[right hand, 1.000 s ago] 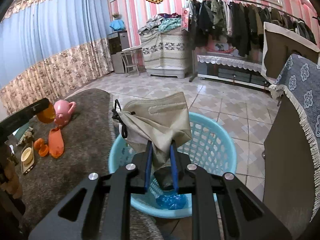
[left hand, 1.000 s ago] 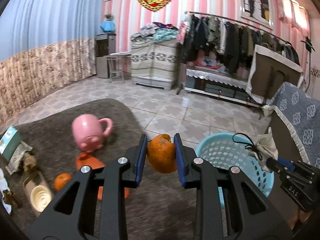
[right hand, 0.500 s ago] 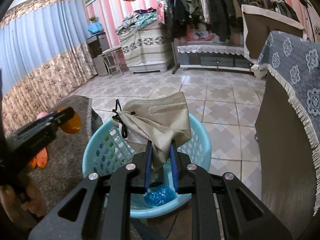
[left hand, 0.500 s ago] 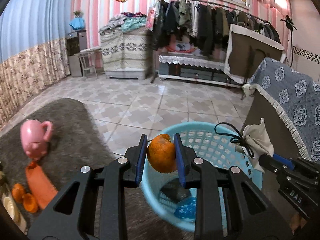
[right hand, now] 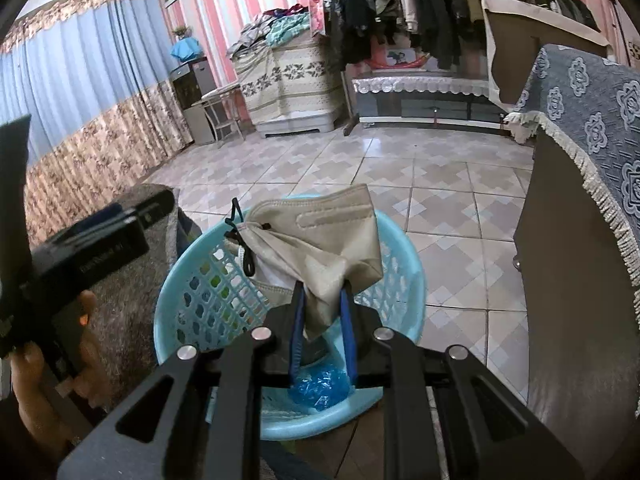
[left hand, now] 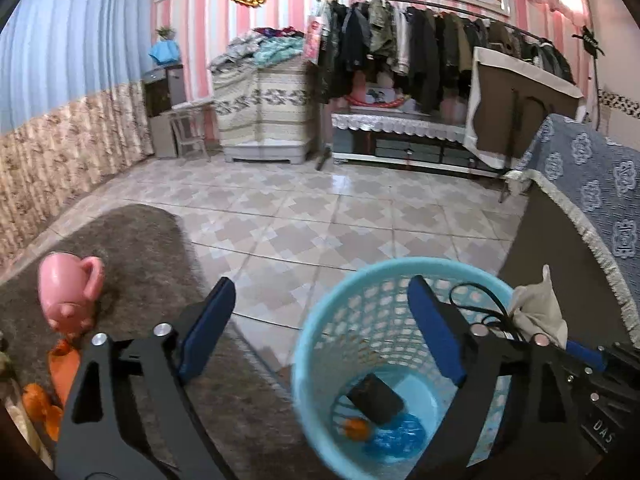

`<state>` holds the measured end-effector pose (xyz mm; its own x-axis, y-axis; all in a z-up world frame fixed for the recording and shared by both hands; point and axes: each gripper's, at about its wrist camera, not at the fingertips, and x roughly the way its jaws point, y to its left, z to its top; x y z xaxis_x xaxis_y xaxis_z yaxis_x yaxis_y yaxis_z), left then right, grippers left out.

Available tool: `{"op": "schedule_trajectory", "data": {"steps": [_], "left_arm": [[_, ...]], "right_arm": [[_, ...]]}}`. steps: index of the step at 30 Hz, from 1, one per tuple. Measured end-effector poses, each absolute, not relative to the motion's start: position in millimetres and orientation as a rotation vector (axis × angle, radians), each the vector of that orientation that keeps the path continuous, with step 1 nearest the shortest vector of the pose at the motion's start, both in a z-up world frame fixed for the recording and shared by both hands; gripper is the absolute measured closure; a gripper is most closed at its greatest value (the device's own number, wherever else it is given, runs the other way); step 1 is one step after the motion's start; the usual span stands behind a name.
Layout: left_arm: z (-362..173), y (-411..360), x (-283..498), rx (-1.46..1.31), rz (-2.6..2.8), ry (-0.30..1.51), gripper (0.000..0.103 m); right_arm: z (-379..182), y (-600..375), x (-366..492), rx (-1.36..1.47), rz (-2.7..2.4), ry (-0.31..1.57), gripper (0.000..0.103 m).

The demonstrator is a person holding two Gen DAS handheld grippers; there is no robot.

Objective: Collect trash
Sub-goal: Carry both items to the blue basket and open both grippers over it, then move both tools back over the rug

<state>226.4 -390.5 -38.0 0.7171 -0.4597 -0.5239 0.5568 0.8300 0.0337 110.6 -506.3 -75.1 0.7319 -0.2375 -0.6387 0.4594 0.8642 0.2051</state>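
Right gripper [right hand: 323, 292]: clamped on beige face mask [right hand: 320, 236], poised directly above light-blue mesh basket [right hand: 404, 264].
Left gripper [left hand: 320, 304]: spread wide, holding nothing, over the basket's near-left rim.
Key relation: mask straight over basket mouth; drop path plumb (right hand nearer, left merely alongside).
Mask long axis: slanting up-left from the pads, black ear loop [right hand: 242, 240] dangling at far end.
Mask look: crumpled, soft, stitched seam showing.
Basket contents: orange [left hand: 356, 427], dark flat object [left hand: 375, 398], blue crinkled wrapper [left hand: 394, 436].

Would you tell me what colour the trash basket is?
Light blue, with a lattice wall; the basket shows best in the left wrist view.
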Motion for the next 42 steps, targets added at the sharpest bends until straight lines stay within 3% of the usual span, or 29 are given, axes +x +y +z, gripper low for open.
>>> {"op": "schedule_trajectory", "data": {"steps": [9, 10, 12, 16, 18, 20, 42], "left_arm": [[-18.5, -348.2, 221.8, 0.181, -0.480, 0.471, 0.006], [-16.7, -343.0, 222.1, 0.171, -0.475, 0.473, 0.006], [-13.2, -331.0, 222.6, 0.153, -0.460, 0.472, 0.006], [-7.1, -303.4, 221.9, 0.121, -0.427, 0.461, 0.006], [-3.2, -288.0, 220.1, 0.112, -0.405, 0.452, 0.006], [-0.2, -276.5, 218.0, 0.115, -0.382, 0.441, 0.006], [22.1, -99.9, 171.8, 0.022, -0.132, 0.412, 0.005]], "right_arm": [[-87.4, -490.0, 133.3, 0.336, -0.354, 0.696, 0.079], [-88.5, -487.8, 135.1, 0.333, -0.347, 0.701, 0.075], [-90.6, -482.0, 138.9, 0.321, -0.334, 0.706, 0.048], [-89.3, -470.6, 144.8, 0.270, -0.334, 0.705, 0.036], [-84.3, -465.1, 144.2, 0.251, -0.345, 0.688, 0.021], [-77.7, -462.1, 141.3, 0.232, -0.357, 0.660, 0.015], [-33.0, -342.5, 139.2, 0.065, -0.066, 0.474, 0.012]]}}
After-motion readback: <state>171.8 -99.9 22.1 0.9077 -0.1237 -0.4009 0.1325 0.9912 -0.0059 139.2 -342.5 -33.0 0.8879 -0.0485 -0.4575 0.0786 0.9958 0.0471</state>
